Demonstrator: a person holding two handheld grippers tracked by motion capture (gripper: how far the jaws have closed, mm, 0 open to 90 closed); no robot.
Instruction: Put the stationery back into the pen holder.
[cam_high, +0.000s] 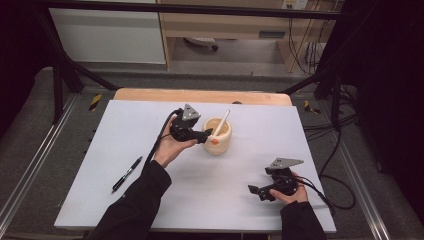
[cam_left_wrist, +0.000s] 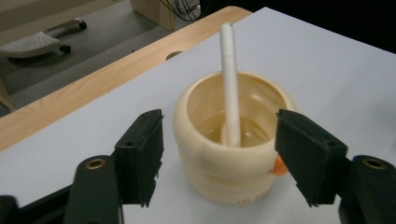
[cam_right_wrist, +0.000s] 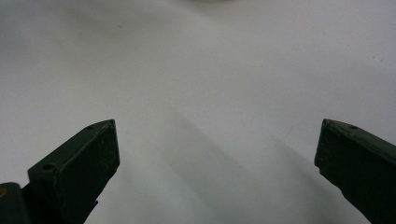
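Observation:
A cream cup (cam_high: 218, 141) with an orange spot stands mid-table, and a white stick (cam_high: 223, 121) leans upright inside it. My left gripper (cam_high: 206, 135) is held just left of the cup, level with its rim. In the left gripper view the cup (cam_left_wrist: 219, 175) and the stick (cam_left_wrist: 230, 84) sit ahead of my left gripper (cam_left_wrist: 219, 149), which is open; its pads touch neither. My right gripper (cam_high: 254, 191) rests low at the front right, away from the cup. In its own view my right gripper (cam_right_wrist: 217, 154) is open over bare white table.
A black pen (cam_high: 127, 173) lies on the white table top (cam_high: 200, 205) at the front left. A wooden strip (cam_high: 200, 95) runs along the far edge. Cables (cam_high: 340, 195) trail off the right side, and black frame bars (cam_high: 60, 65) stand at the back corners.

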